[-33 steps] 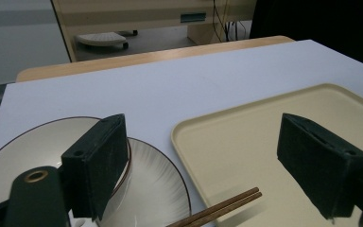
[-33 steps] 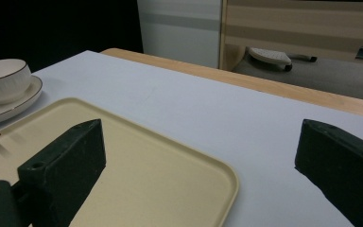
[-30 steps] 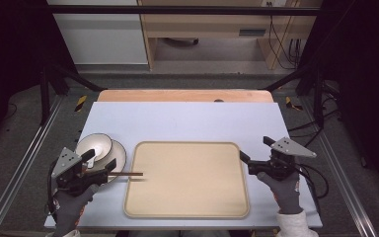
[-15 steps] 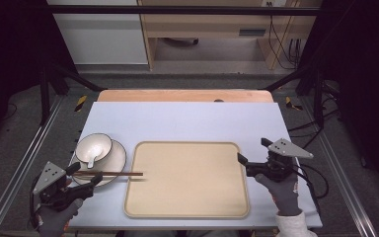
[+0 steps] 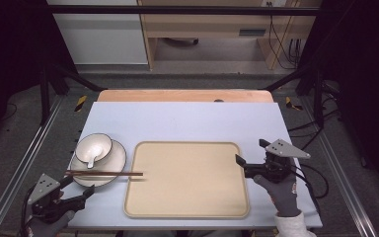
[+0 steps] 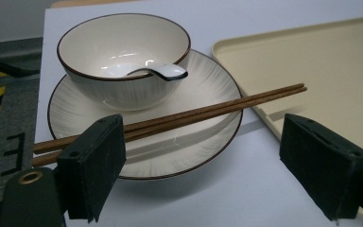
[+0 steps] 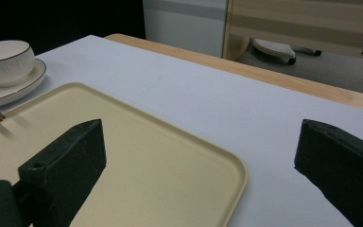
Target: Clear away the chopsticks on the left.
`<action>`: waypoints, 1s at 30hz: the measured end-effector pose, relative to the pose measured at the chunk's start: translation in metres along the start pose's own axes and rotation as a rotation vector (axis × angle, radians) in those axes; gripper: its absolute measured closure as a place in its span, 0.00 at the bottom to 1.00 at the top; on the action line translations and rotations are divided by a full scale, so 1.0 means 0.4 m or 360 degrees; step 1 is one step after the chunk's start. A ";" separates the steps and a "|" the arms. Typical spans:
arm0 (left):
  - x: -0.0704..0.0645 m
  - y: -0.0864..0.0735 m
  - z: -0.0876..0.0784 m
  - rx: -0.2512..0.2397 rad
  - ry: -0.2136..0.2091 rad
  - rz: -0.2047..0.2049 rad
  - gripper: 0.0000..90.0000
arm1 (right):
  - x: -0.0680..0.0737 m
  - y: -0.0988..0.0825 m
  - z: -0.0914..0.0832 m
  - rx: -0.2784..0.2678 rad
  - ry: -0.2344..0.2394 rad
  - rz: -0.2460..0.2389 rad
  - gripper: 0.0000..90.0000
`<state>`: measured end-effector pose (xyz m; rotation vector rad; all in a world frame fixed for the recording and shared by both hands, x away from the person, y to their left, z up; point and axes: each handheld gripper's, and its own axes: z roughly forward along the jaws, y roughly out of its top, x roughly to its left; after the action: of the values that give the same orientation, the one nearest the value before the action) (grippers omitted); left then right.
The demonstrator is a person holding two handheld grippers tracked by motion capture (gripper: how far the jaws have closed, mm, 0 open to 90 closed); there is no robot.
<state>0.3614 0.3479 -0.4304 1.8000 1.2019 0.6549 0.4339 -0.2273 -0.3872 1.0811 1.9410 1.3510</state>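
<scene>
A white bowl (image 5: 94, 147) (image 6: 123, 56) with a dark rim sits on a white plate (image 5: 114, 159) (image 6: 189, 142) at the table's left, a white spoon (image 6: 158, 72) inside it. Brown chopsticks (image 5: 106, 173) (image 6: 208, 109) lie across the plate, their tips on the beige tray (image 5: 187, 180) (image 6: 321, 66) (image 7: 123, 161). My left gripper (image 5: 76, 192) (image 6: 217, 165) is open at the front left corner, just short of the plate. My right gripper (image 5: 239, 165) (image 7: 198, 170) is open over the tray's right edge, holding nothing.
The pale blue table top (image 5: 187, 121) has a wooden strip (image 5: 182, 95) along its far edge. Metal frame rails (image 5: 29, 158) run along both sides. A wooden cabinet (image 5: 212, 24) stands on the floor beyond.
My left gripper has let go of the chopsticks and drawn back toward the front left corner. The chopsticks now rest on the plate and tray. The right gripper has shifted slightly left.
</scene>
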 end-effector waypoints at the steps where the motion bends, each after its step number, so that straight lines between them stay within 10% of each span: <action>1: -0.001 0.001 0.006 0.0012 0.0005 0.0014 0.17 | 0.000 0.000 0.000 0.0001 0.0001 0.0001 0.03; 16: 0.025 0.016 0.119 0.0138 0.0058 0.0160 0.35 | 0.004 -0.002 0.007 0.0015 0.0004 -0.0004 0.04; 30: 0.020 0.005 0.136 0.0225 0.0063 0.0247 0.42 | 0.006 0.000 0.006 0.0013 0.0002 -0.0011 0.04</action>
<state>0.4085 0.3353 -0.4560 2.0220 1.1678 0.7119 0.4343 -0.2240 -0.3880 1.0765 1.9510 1.3419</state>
